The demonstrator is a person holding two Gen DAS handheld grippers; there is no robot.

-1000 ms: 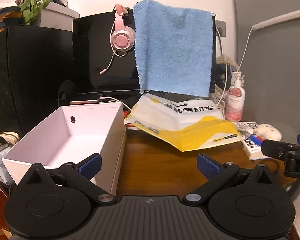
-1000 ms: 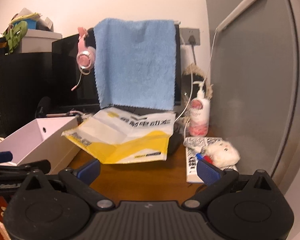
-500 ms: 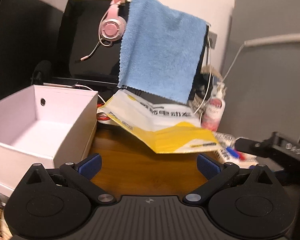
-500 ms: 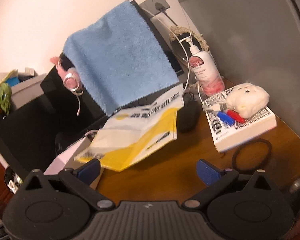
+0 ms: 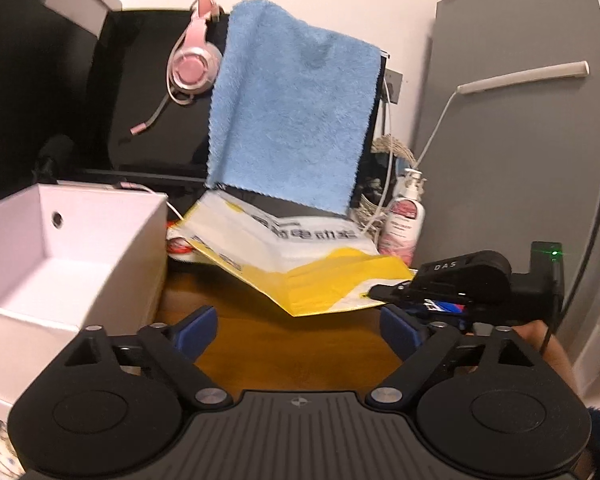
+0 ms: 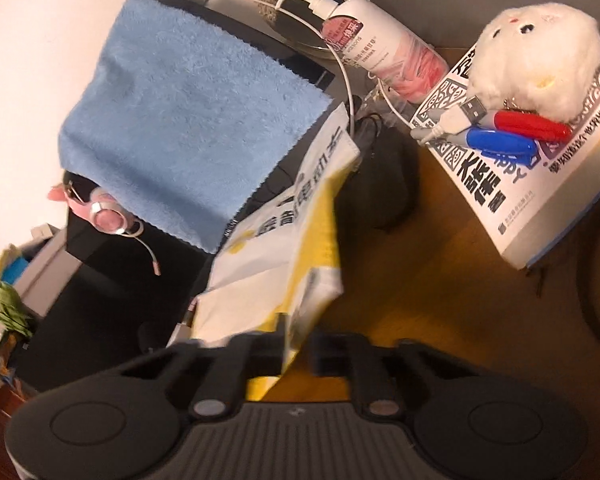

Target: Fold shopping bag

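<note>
My right claw (image 6: 296,354) is closing, its jaws pinching the shopping bag (image 5: 300,256) at its near yellow corner, just right of the white box (image 5: 72,248) on the desk (image 5: 292,344). My left claw (image 5: 296,330) is closing on nothing. First fold: I reckon the corner goes across next.

You are looking at a shopping bag (image 5: 300,256) showing white with a yellow band and black lettering, a blue towel (image 5: 288,120) hanging behind, pink headphones (image 5: 190,66), and a white box (image 5: 40,264) sitting on brown wood.
</note>
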